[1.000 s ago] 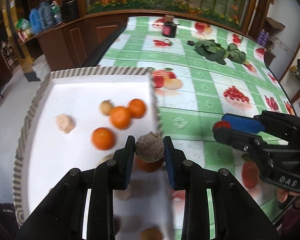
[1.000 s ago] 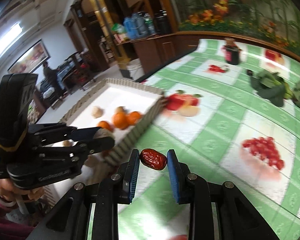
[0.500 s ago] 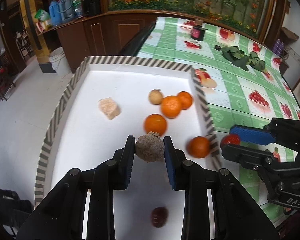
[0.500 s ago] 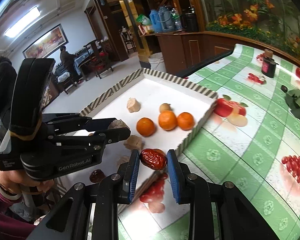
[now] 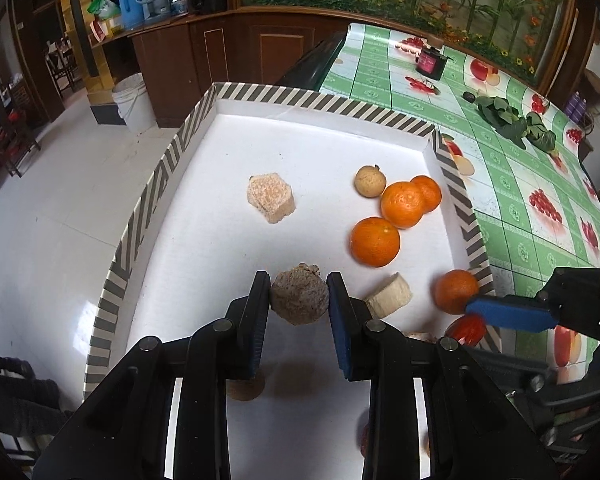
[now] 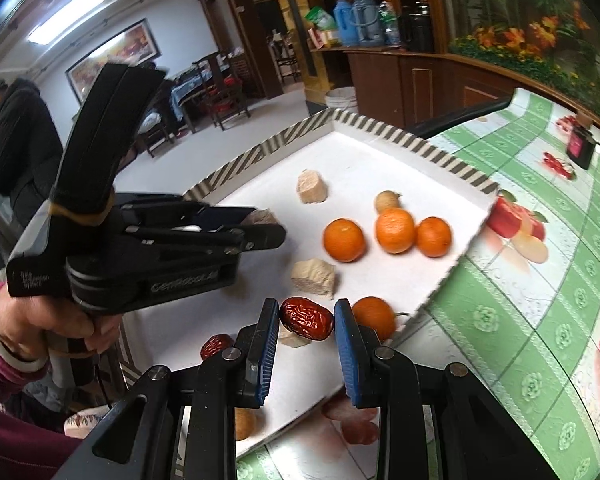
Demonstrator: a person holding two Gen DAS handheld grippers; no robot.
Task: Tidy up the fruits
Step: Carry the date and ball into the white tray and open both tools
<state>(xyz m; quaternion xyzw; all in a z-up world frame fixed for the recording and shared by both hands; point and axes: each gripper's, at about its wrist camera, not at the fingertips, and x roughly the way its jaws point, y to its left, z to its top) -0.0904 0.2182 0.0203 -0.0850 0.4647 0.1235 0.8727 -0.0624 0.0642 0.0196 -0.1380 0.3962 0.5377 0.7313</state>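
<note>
Left claw grips a rough brown fruit above the white tray, while right claw grips a red date crosswise over the tray's near-right corner, mandarins lying farther ahead.

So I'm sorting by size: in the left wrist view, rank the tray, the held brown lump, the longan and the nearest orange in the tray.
Largest to smallest, as they look:
1. tray
2. brown lump, though it is nearest the camera, so this is unsure
3. orange, much like the lump
4. longan, farthest away
</note>
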